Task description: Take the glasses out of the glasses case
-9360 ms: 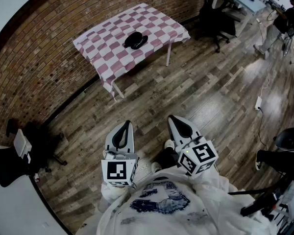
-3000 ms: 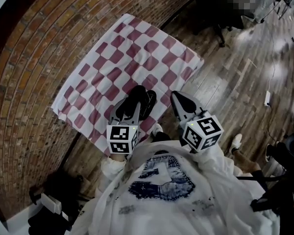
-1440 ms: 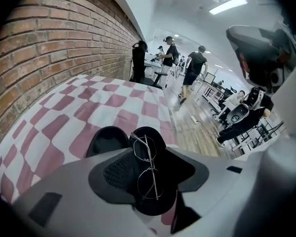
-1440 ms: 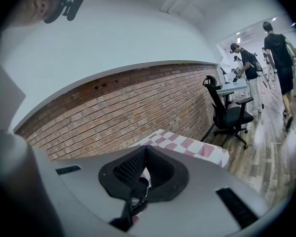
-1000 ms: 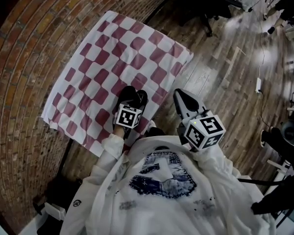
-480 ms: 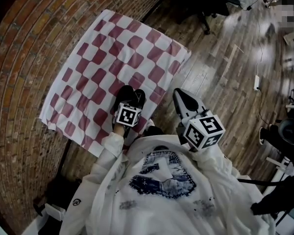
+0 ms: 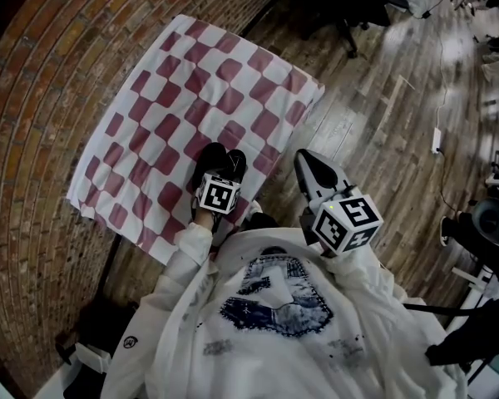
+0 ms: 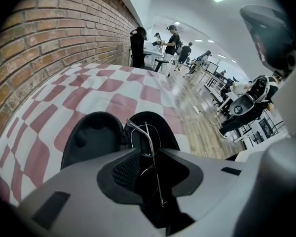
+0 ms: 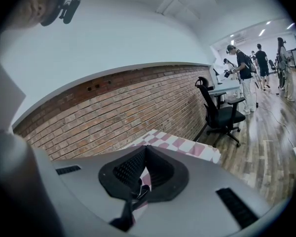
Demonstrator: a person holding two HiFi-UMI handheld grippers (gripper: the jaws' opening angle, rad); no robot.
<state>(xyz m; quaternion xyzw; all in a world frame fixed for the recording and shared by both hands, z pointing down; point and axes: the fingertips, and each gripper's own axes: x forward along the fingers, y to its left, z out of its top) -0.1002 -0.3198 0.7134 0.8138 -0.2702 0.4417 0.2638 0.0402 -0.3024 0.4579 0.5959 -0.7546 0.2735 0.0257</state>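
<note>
A black glasses case [image 7: 223, 158] lies open near the front edge of the table with the red-and-white checked cloth [image 7: 191, 81]. My left gripper [image 7: 219, 176] points steeply down over it. In the left gripper view both halves of the case [image 8: 91, 137] show. The thin metal-framed glasses [image 8: 147, 135] stand up from the right half, between the jaws of my left gripper [image 8: 149, 151]. These jaws have just been closing and now pinch the frame. My right gripper [image 7: 310, 163] hangs off the table's right front corner, shut and empty [image 9: 145, 149].
A brick wall [image 7: 41, 98] runs along the far side of the table. A black office chair [image 9: 222, 112] stands on the wooden floor [image 7: 382, 123] to the right. Several people stand at desks far back [image 8: 175, 36].
The person has walked up to the table, and the left gripper has come down over the open case. In the last second the view barely shifts; the right gripper stays put.
</note>
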